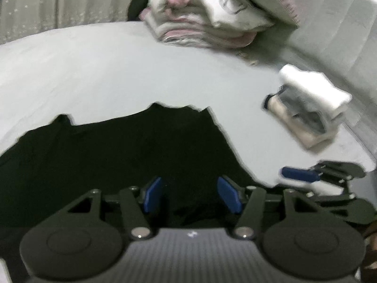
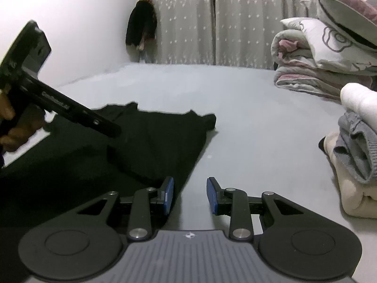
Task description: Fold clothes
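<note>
A black garment lies spread flat on the pale bed sheet. My left gripper hovers over its near part, blue pads apart and nothing pinched between them. In the right wrist view the same garment fills the left half, and my right gripper stands open at its right edge, with bare sheet between the pads. The left gripper's body, held by a hand, reaches over the garment's left part. The right gripper shows low on the sheet at the right in the left wrist view.
A small stack of folded clothes sits on the bed to the right, also seen from the left wrist. Rolled bedding and pillows are piled at the far right corner. A curtain and a hanging dark item are behind the bed.
</note>
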A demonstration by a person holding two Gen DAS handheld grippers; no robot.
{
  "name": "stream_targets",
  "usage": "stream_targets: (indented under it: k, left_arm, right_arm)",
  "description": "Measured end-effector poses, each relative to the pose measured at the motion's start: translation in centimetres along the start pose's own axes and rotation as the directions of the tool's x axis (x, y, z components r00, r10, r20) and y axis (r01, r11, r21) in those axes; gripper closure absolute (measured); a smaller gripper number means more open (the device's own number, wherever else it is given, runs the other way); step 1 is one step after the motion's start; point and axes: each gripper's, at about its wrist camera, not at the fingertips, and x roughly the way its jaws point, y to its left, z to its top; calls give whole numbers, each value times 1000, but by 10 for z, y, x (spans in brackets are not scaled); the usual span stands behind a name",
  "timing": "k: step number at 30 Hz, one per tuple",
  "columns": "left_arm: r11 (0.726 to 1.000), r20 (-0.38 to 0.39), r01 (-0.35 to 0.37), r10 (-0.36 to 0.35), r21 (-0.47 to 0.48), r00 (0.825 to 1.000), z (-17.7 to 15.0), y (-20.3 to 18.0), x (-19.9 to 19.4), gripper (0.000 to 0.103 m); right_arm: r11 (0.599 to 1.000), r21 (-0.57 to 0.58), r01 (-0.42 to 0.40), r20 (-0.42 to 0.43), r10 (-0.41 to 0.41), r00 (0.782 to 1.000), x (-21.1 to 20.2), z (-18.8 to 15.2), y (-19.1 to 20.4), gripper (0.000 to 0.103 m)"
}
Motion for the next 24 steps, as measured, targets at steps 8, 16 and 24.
stream_targets:
  k: [8,16,24]
  left_arm:
    - [999,-114,2,3,40,994,-9,-11,41,51]
    - [993,-97,-117,117,4,988,-22,-33,26,28]
    - [978,-77,-140,129,-157,989,-62,-33,-28,28]
  right_arm:
    - [1000,24,10,-85,-8,996,18,-5,-2,72]
    - [964,229,-137,-72,157,985,18,-11,-36,55]
    - [870,456,-186,-48,232,971,1,-25,-51,53]
